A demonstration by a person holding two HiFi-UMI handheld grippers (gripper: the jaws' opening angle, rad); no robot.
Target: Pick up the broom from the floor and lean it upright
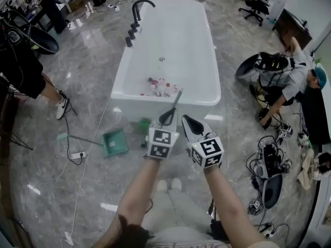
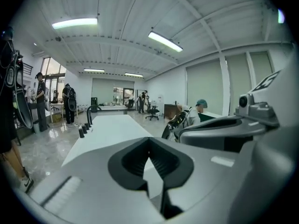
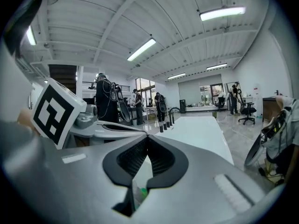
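I judged it done: thin grey-handled broom (image 1: 177, 98) leaned on the white bathtub's (image 1: 155, 106) near wall, left claw (image 1: 167, 116) and right claw (image 1: 189, 124) shut, empty.

I'm standing in a big open test hall, more lab than home. A white freestanding bathtub (image 1: 176, 30) with a black faucet (image 1: 140, 5) sits alone in the middle of a polished marble-look floor (image 1: 93, 71), plumbed to no wall. Around it, cables (image 1: 264, 159) and a power strip (image 1: 77, 154) trail over the tiles, and an office chair (image 1: 254, 6) stands at the far side. People (image 1: 289, 76) work among loose gear under a ribbed white ceiling (image 2: 121, 13) with long strip lights (image 2: 164, 41).
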